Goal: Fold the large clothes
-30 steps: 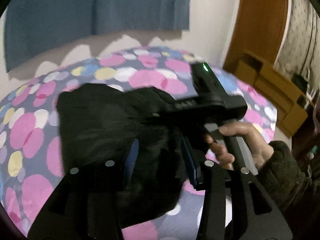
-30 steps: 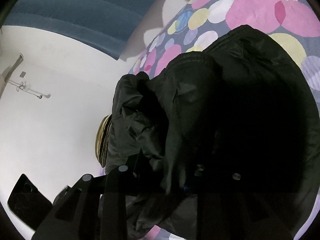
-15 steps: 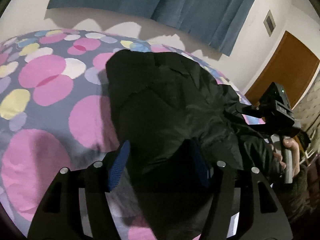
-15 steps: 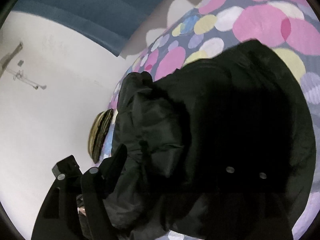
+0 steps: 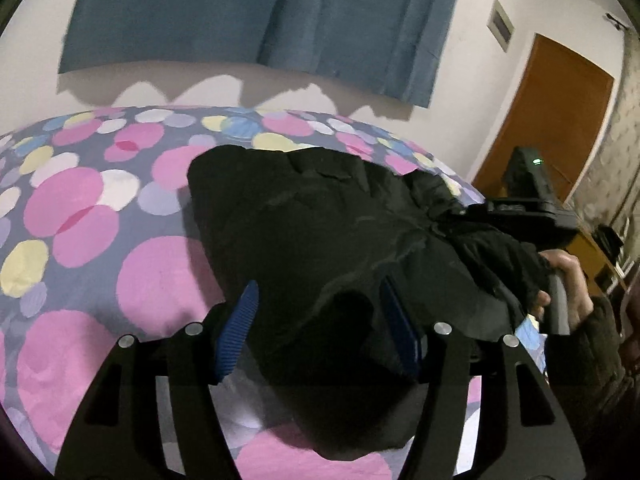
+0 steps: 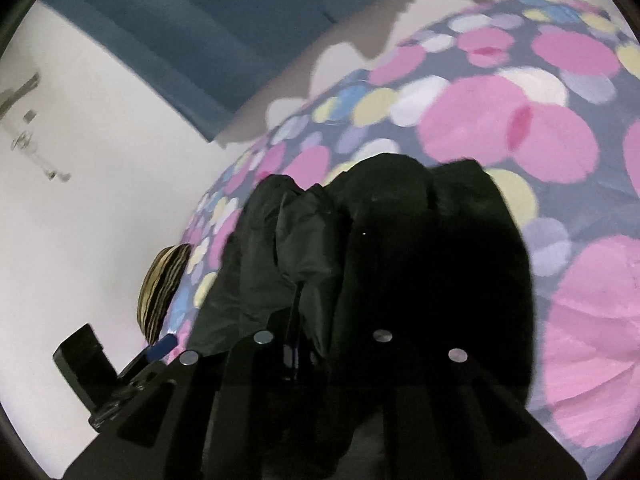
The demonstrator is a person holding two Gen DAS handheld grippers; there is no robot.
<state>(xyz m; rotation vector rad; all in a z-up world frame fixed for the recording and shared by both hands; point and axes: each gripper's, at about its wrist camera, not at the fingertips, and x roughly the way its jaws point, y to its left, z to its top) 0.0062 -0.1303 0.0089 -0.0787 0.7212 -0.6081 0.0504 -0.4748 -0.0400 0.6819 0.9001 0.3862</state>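
Open bedspread (image 5: 80,216) lies left of and beyond the black jacket (image 5: 320,232), which heaps across the middle. To the right, the right gripper (image 5: 532,204) and its hand (image 5: 568,288) block passage. A striped cushion (image 6: 162,288) stands at the bed's wall-side edge.

A large black jacket (image 5: 332,240) lies bunched and partly folded, creased and puffy, on the bed (image 5: 80,208).

Home bedroom: bed (image 5: 152,280), blue curtain (image 5: 260,20), door (image 5: 552,120).
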